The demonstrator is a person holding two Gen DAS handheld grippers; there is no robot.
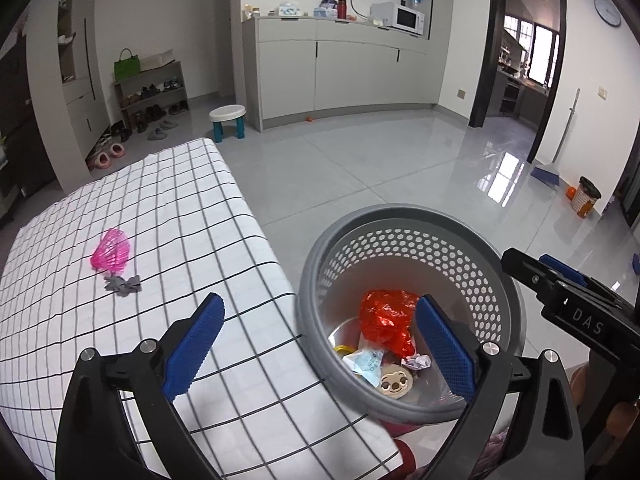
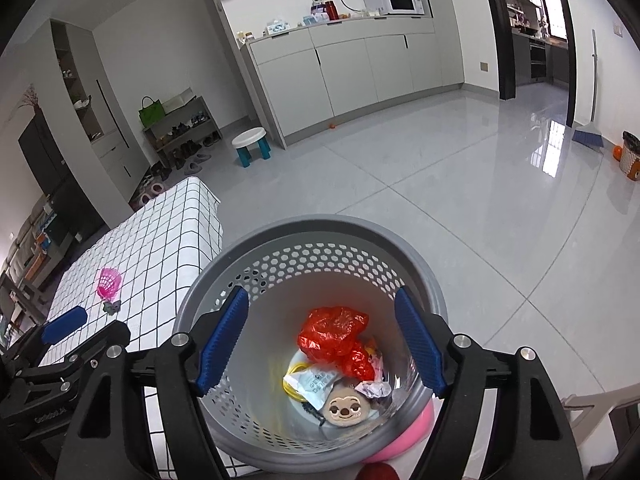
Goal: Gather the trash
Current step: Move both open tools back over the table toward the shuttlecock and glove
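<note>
- Above the round perforated grey plastic bin (image 2: 308, 276), the right gripper (image 2: 320, 344) gapes wide, empty.
- Inside: crinkled red plastic bag (image 2: 334, 332).
- At nine o'clock, the left gripper (image 1: 316, 348) stands wide, empty.
- Farther, at ten o'clock: pink mesh wrapper (image 1: 110, 256) on checked cloth (image 1: 180, 208).

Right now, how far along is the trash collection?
Done: the grey perforated bin already holds a red plastic bag, wrappers and a sloth-face piece. In hand: nothing; the left gripper and right gripper are both open and empty. Left: the pink mesh piece and grey scrap on the checked cloth.
</note>
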